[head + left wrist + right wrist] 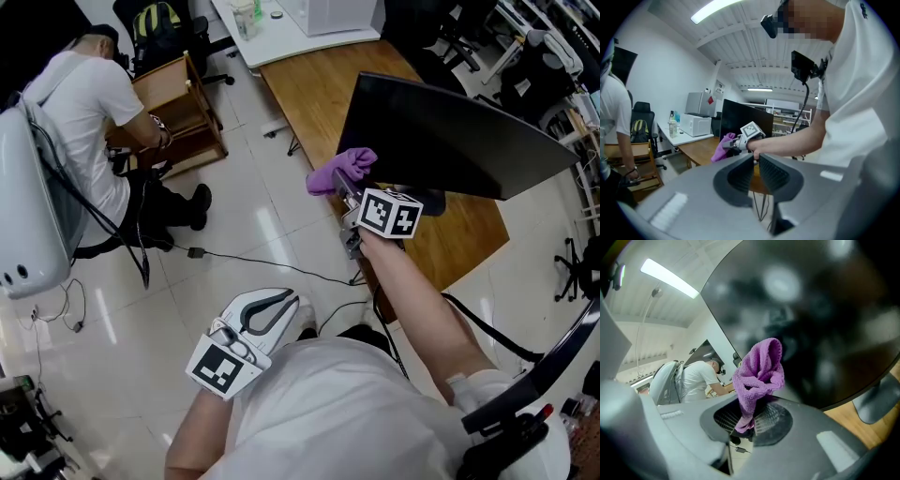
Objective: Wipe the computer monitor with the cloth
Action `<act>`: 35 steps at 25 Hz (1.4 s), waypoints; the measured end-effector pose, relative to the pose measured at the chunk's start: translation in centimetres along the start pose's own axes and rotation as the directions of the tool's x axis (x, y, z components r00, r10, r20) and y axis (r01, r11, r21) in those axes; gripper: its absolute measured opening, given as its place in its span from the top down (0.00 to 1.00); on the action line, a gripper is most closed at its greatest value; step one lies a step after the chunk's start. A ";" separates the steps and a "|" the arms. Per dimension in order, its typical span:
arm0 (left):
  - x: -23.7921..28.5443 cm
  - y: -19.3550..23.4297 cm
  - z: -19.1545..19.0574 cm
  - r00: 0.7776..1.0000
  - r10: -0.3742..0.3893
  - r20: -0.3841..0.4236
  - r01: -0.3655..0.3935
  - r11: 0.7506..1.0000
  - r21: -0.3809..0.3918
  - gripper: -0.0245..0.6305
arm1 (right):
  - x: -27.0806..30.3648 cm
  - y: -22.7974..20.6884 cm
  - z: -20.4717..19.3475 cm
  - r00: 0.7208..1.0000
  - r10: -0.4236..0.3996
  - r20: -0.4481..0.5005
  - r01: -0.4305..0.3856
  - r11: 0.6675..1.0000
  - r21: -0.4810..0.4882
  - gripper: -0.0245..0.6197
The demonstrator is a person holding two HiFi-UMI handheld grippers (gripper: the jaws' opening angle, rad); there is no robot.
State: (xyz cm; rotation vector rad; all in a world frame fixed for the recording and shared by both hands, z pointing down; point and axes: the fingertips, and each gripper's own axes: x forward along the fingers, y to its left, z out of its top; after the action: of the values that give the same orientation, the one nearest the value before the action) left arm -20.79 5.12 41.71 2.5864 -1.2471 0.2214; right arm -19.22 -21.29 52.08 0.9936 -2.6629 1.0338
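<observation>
A large black monitor (450, 131) stands on a wooden desk (323, 89); its dark screen (811, 319) fills the right gripper view. My right gripper (345, 189) is shut on a purple cloth (339, 169), which it holds at the monitor's lower left corner. In the right gripper view the cloth (758, 373) rises from between the jaws of that gripper (749, 422), against the screen. My left gripper (289, 302) hangs low by my body above the floor, away from the desk. In its own view the left gripper (756, 164) has its jaws together with nothing between them, and the cloth (723, 145) shows far ahead.
A person in a white shirt (84, 103) bends over a wooden cabinet (187, 103) at the left. A white machine (28, 216) stands at the far left. A black cable (244, 262) runs across the tiled floor. A white table (281, 37) stands behind the desk.
</observation>
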 end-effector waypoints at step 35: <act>-0.6 -0.6 2.0 0.990 -0.086 0.108 0.081 0.996 0.044 0.88 | -5.0 11.9 17.4 0.965 0.179 0.191 -0.159 0.980 -0.116 0.89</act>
State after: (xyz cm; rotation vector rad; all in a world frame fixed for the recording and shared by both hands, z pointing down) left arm -20.66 5.36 39.56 2.7106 -1.1776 0.0889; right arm -20.56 -23.16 30.50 0.9084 -2.9763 0.8587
